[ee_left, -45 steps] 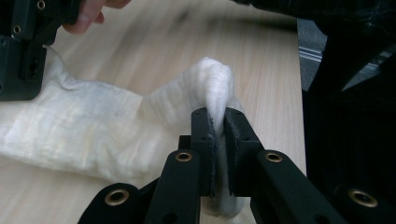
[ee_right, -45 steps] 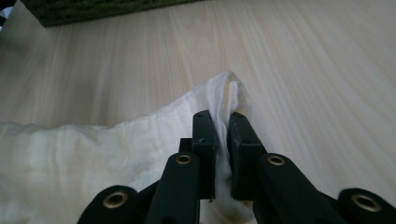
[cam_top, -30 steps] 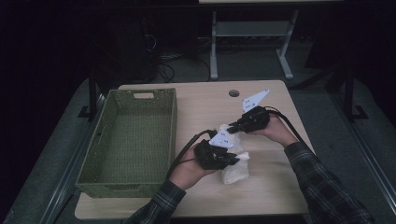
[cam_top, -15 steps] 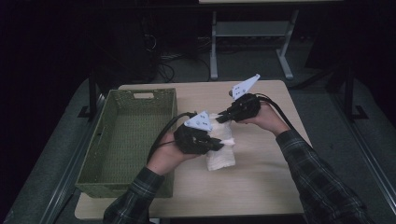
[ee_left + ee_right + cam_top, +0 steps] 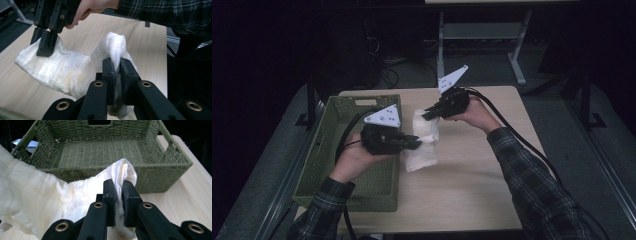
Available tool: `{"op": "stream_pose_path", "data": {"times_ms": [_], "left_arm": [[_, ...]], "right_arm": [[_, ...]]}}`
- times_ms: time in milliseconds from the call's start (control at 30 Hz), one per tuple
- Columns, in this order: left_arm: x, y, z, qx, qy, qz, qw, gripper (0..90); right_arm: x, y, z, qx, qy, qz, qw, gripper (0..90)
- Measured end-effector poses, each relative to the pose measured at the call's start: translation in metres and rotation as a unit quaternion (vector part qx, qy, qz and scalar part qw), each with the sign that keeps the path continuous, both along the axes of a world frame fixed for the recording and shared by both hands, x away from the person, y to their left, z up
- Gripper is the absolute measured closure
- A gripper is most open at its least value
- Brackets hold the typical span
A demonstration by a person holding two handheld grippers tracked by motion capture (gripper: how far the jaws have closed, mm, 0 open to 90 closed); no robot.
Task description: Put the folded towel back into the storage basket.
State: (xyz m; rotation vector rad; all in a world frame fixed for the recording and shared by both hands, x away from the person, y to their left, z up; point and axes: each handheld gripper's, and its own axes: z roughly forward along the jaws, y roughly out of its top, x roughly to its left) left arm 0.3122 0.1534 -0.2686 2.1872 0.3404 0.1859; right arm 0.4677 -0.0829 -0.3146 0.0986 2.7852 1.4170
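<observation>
At the table's left edge sits a green woven basket, and just beside its right wall the left gripper has its jaws clamped on one bunched corner of a white cloth. The cloth hangs between the two grippers, its lower end draping down to the tabletop next to the basket. Farther right, toward the table's far edge, the right gripper is pinched tight on another corner of the cloth, the person's hand behind it.
</observation>
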Motion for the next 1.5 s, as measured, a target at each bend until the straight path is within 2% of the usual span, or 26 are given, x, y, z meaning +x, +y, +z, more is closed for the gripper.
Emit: {"op": "stream_pose_path", "data": {"times_ms": [233,533,933,1033,1267,1400,1500], "left_arm": [[-0.003,0.025,0.006,-0.002,-0.008,0.016,0.9998,83.3],[-0.009,0.055,0.005,-0.003,-0.009,0.039,0.9992,83.3],[-0.015,0.084,-0.007,0.003,0.001,0.064,0.9979,83.2],[-0.016,0.090,-0.011,0.007,0.005,0.068,0.9977,83.2],[-0.016,0.100,-0.021,0.019,0.013,0.077,0.9968,83.1],[-0.018,0.103,-0.026,0.021,0.021,0.078,0.9965,83.1],[-0.018,0.104,-0.030,0.024,0.026,0.074,0.9966,83.1]], "right_arm": [[0.006,0.027,0.009,0.007,-0.010,0.014,0.9998,83.0],[0.009,0.058,0.010,0.012,-0.007,0.024,0.9996,83.0],[0.012,0.097,-0.004,-0.002,-0.006,0.032,0.9995,83.0],[0.011,0.105,-0.008,0.002,0.001,0.029,0.9996,83.0],[0.010,0.121,-0.017,-0.004,-0.002,0.037,0.9993,83.0],[0.011,0.127,-0.020,0.001,0.002,0.038,0.9993,83.0],[0.012,0.131,-0.023,-0.004,0.003,0.041,0.9991,83.0]]}}
